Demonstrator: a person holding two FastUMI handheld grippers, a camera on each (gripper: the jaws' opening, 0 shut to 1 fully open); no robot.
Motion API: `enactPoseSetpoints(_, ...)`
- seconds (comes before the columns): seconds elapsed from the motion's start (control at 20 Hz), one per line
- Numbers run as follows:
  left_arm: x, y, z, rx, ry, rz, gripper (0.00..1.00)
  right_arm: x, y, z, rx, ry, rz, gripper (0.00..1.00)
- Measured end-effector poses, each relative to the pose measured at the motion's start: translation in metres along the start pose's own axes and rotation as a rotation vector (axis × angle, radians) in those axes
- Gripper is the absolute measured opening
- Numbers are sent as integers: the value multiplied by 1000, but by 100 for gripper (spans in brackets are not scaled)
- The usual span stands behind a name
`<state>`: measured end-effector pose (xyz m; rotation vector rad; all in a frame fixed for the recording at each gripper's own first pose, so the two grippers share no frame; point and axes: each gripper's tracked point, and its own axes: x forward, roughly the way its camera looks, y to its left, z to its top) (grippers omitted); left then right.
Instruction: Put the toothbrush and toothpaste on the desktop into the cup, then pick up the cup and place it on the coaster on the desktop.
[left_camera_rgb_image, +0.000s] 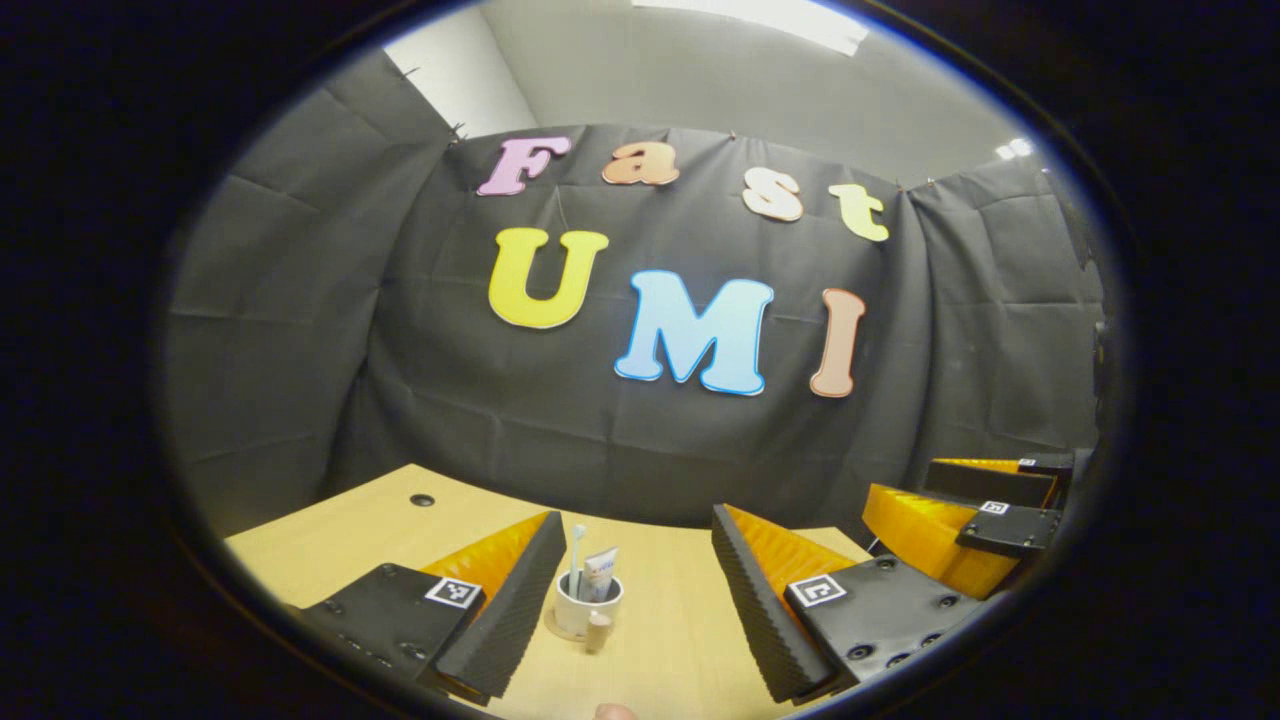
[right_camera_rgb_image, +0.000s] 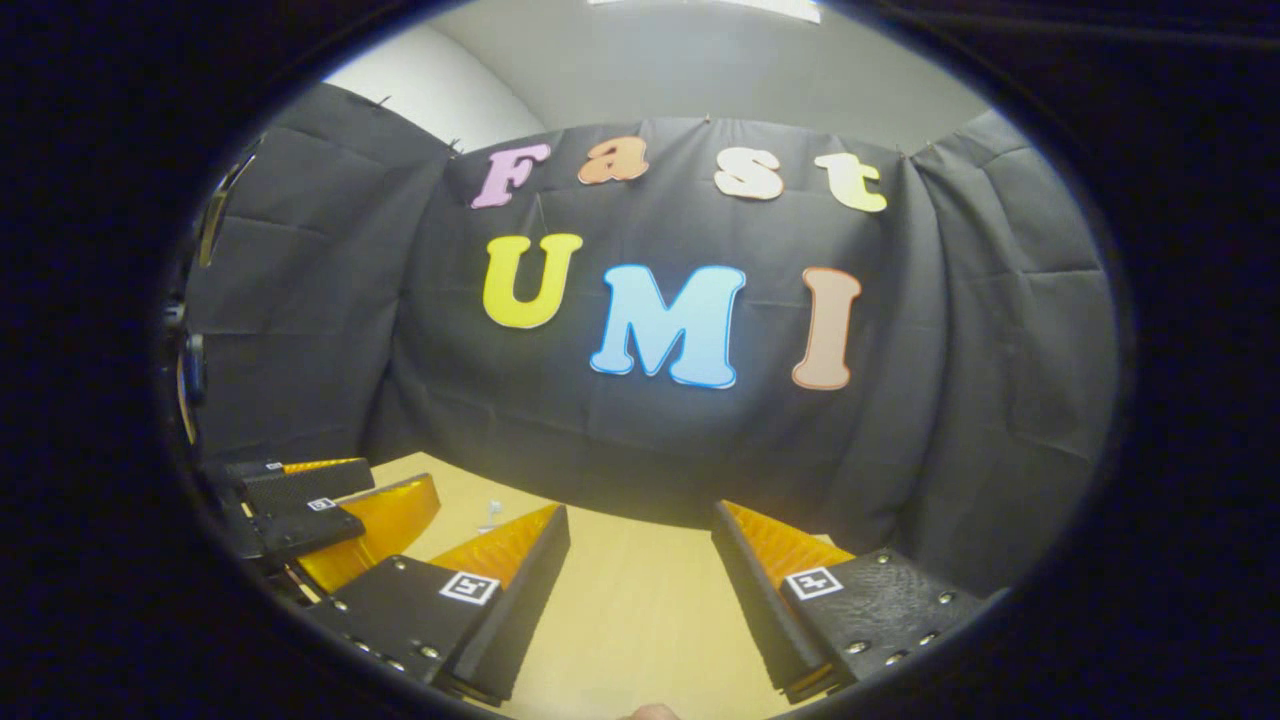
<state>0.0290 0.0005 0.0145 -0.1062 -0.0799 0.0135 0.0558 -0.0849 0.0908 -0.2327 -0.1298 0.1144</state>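
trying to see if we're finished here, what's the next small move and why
Probably just draw both grippers back and stop. In the left gripper view the cup stands upright on the coaster with the toothbrush and toothpaste in it, and the left gripper is open, touching nothing. The right gripper is open over the bare desktop.

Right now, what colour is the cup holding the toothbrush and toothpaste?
White. The cup shows best in the left gripper view, standing on the wooden desktop.
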Motion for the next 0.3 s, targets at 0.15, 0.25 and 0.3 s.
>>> enactPoseSetpoints(0.15, -7, 5, 1, -5, 0, 5, 95, -6, -1, 6, -2, -44, -8, 88)
enactPoseSetpoints(0.25, -11, 9, 1, 11, -7, 8, 95, -9, -3, 3, 15, -46, -21, 88)
enactPoseSetpoints(0.3, -12, 9, 0, 24, -8, 4, 95, -9, -3, 3, 23, -45, -26, 88)
